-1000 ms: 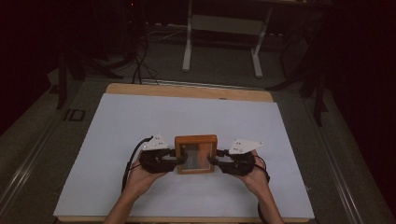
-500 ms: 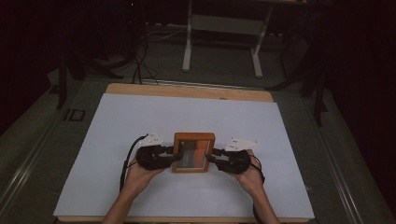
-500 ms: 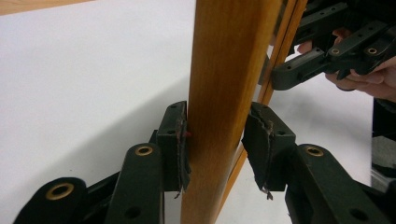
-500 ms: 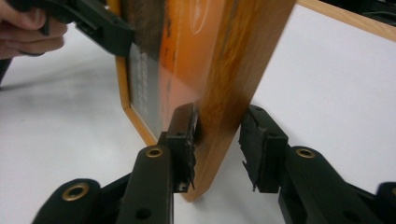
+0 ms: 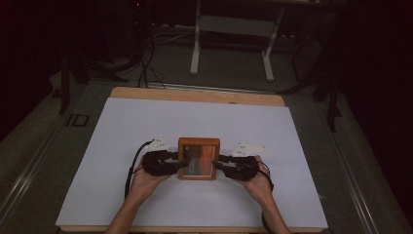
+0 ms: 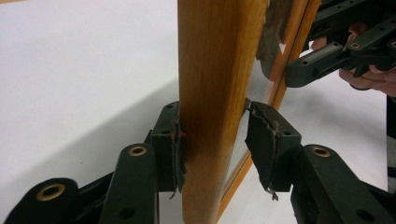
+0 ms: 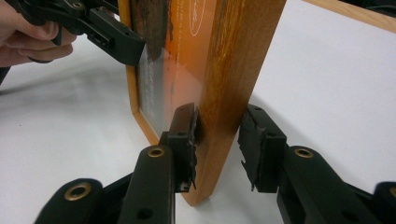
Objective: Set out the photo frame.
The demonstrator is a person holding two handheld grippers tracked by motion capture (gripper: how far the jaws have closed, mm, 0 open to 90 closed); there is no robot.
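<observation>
— Dark room, grey floor, a metal stand leg (image 5: 197,41) at the back. What stands in front?

— Item one: counter (image 5: 122,141), white top with a wooden rim along its far edge. Cables (image 5: 146,68) lie on the floor beyond it.

— Item two?

— Wooden picture frame (image 5: 198,158), near the middle of the counter, a little toward the person's side. Light oak border, glazed face, orange and dark brown print behind the glass (lettering too blurred to read).

— And the tools?

— Left gripper (image 5: 170,163), held in the person's left hand (image 5: 143,180), at the frame's left edge. In the left gripper view its jaws straddle the frame (image 6: 212,107) edge-on: one pad touches the wood, the other stands just off the glazed side with a narrow gap, so the jaws are parted, not clamped.

— The other one?

— Right gripper (image 5: 225,165), in the right hand (image 5: 258,183), at the frame's right edge. In the right gripper view one pad rests against the frame (image 7: 238,79) on its glass side; the opposite pad stands clear of the wood with white counter visible between. Jaws likewise parted around the edge.

— Anything else?

— Grey three-cornered plate on each gripper; a black cable (image 5: 132,165) loops from the left one.
</observation>
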